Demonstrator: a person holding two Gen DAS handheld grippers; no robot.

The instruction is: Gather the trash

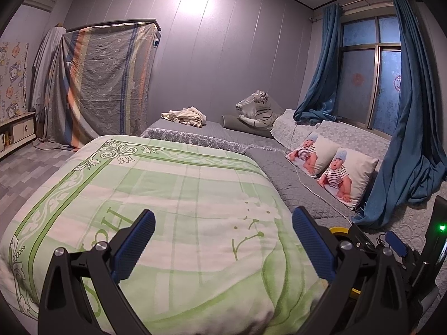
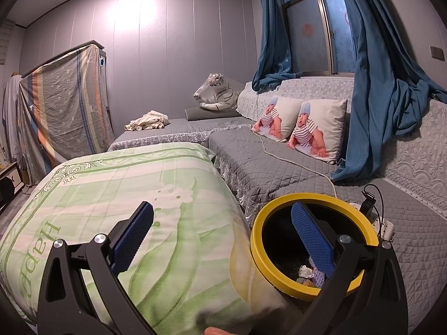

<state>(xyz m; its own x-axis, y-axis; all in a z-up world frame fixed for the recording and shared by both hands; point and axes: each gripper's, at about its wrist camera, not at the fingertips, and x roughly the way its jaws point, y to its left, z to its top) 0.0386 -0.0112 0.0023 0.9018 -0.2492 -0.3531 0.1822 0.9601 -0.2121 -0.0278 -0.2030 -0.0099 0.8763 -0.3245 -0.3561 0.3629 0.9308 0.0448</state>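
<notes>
Trash [image 2: 310, 272] lower right inside bin [image 2: 261, 247], partly hidden by right tool [image 2: 222, 236]; both tools released, left tool [image 1: 223, 237] over quilt [image 1: 167, 195].

Dim, bluish indoor light; a bright glare patch on the wall [image 1: 195, 2] far ahead of the tongs. Fisheye bends the edges, corners vignette black. The quilt [image 1: 156, 184] nearest the tongs blurs slightly.

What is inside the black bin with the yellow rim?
The black bin with the yellow rim holds crumpled white paper and small mixed scraps at its bottom. The right gripper, open, hides part of the inside.
</notes>
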